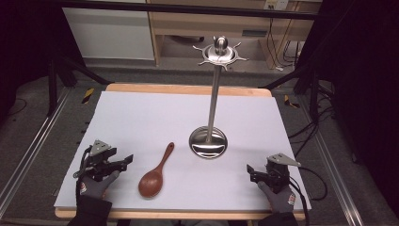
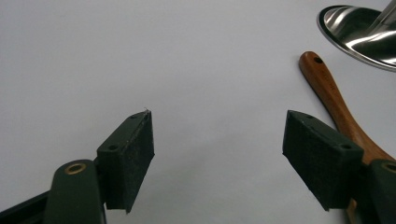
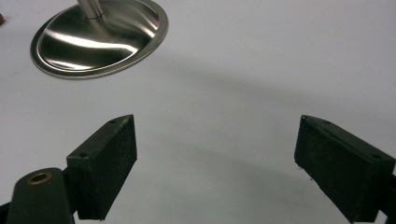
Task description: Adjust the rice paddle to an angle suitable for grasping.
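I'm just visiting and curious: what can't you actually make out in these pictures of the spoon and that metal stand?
- Wooden spoon: in the left gripper view its bowl is hidden behind a black jaw and cut off by the bottom edge.
- Metal stand: both gripper views crop it to the base; the hooks on top are small in the high view, too small to count.
- Spoon handle hole: too small in the high view.

Wooden spoon [image 1: 154,175]: reddish-brown, glossy, handle a lighter orange-brown. Utensil stand [image 1: 209,141]: polished silver metal, mirror-like base. Table cover [image 1: 141,117]: plain pale grey-white, no pattern; light wood edge. Gripper jaws: matte black. Gloves [image 1: 94,186]: grey with red marking.
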The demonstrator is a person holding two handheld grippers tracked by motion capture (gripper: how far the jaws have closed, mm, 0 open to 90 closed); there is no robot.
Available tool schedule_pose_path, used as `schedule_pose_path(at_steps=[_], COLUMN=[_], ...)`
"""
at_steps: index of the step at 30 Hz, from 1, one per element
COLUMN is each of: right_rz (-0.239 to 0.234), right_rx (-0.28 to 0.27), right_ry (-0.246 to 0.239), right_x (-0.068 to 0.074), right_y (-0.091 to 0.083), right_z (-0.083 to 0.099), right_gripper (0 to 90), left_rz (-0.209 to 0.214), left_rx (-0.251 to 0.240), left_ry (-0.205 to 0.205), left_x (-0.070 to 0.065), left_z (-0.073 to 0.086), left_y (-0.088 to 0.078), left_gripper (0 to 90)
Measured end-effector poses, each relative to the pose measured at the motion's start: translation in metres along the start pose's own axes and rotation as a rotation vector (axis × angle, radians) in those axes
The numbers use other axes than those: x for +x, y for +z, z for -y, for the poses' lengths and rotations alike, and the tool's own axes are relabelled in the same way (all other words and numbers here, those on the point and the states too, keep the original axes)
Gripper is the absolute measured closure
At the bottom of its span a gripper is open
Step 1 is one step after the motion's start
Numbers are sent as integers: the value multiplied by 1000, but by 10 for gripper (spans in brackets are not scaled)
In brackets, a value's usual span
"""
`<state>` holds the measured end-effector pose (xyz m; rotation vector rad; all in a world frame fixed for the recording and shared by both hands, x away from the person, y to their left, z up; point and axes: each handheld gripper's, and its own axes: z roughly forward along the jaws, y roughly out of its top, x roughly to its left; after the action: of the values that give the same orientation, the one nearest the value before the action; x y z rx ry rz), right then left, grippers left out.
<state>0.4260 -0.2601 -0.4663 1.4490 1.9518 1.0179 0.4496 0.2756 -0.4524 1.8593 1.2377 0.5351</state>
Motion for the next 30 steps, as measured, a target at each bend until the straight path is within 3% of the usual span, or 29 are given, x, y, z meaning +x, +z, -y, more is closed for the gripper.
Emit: schedule_pose_path(at_steps=[5, 8, 18, 30], right_rz=[6, -7, -4, -6], right_rx=[5, 40, 42, 50], right_ry=[-6, 1, -6, -12], right_x=[0, 2, 3, 4], right_y=[0, 2, 3, 4], right_z=[0, 1, 1, 2], right_gripper=[132, 132, 132, 127], left_rz=[4, 14, 77, 117], left_rx=[-4, -3, 22, 41], left_ry=[7, 11, 34, 70], left_x=[-5, -8, -25, -41], left_z=[-1, -2, -6, -10], left_y=[-2, -2, 1, 1], left_gripper=[255, 260, 266, 280])
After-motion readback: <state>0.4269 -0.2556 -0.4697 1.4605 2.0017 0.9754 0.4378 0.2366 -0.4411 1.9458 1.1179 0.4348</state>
